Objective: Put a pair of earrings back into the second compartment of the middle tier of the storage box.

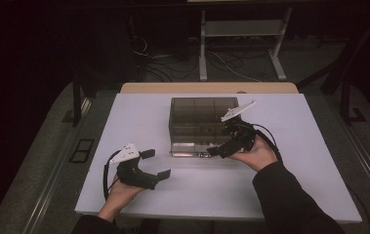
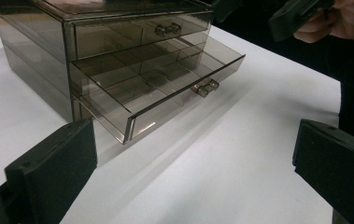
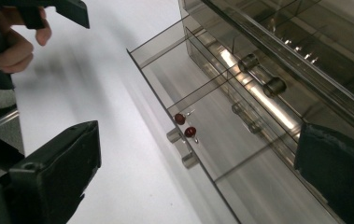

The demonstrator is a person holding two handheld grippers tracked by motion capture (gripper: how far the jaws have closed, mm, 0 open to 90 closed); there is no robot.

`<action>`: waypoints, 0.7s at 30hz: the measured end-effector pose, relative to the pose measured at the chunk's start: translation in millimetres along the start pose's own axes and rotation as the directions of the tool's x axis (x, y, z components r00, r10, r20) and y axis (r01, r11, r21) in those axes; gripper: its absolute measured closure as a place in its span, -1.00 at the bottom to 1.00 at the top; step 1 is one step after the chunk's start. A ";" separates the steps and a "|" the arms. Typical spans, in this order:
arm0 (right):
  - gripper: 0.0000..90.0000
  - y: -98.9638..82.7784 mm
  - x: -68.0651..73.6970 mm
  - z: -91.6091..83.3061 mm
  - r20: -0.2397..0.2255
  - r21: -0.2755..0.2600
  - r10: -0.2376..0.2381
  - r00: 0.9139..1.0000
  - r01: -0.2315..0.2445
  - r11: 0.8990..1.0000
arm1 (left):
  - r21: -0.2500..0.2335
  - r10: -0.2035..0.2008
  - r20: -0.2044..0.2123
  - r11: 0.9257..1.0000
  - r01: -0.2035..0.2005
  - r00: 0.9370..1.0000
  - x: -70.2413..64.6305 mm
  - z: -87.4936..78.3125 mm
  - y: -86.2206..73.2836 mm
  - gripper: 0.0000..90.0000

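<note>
Smoky drawer box (image 1: 199,122), drawer (image 2: 156,91) open

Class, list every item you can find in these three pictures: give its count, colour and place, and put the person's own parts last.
Smoky clear plastic drawer cabinet: one, grey-brown, middle of the table toward the far edge.
Pulled-out drawer: one, same tinted plastic, divided into compartments, sticking out of the cabinet front.
Small red beads: two, red, inside the open drawer near its handle.
White table top: one, white, under everything.
Tangled floor cables: several, pale and dark, on the floor beyond the table.
Left gripper: one, black, jaws wide apart, near the table's left front.
Right gripper: one, black, jaws apart, at the cabinet's front right.
</note>
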State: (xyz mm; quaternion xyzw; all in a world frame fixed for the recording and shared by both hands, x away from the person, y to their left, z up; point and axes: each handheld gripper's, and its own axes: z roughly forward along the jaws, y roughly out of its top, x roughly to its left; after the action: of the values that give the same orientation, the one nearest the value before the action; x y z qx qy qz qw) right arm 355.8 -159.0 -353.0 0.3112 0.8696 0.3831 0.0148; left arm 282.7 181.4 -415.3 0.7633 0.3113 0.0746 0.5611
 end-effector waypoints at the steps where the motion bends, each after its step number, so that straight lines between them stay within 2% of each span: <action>1: -1.00 -1.6 0.2 -3.0 0.001 -0.006 0.003 1.000 -0.003 1.000 | 0.000 0.000 0.000 1.000 0.000 1.000 0.0 0.1 0.0 -1.00; 10: -1.00 -24.7 -2.1 -25.3 0.024 -0.053 0.025 0.999 -0.024 0.998 | -0.001 -0.002 -0.002 1.000 0.002 1.000 0.0 -0.3 0.0 -1.00; 16: -0.99 -51.6 -3.6 -29.6 0.038 -0.062 0.050 0.998 -0.047 0.997 | -0.001 -0.001 -0.001 1.000 0.001 1.000 0.1 0.7 0.1 -1.00; 21: -1.00 -66.7 -5.1 -34.4 0.048 -0.075 0.075 0.996 -0.071 0.995 | 0.002 0.000 -0.002 1.000 0.000 1.000 0.4 0.6 0.2 -1.00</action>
State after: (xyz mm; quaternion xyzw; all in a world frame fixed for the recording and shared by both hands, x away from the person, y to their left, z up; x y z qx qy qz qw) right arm 315.6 -218.6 -374.8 0.3517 0.8424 0.4068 0.0343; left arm 283.4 181.1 -415.5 0.7638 0.3121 0.0751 0.5600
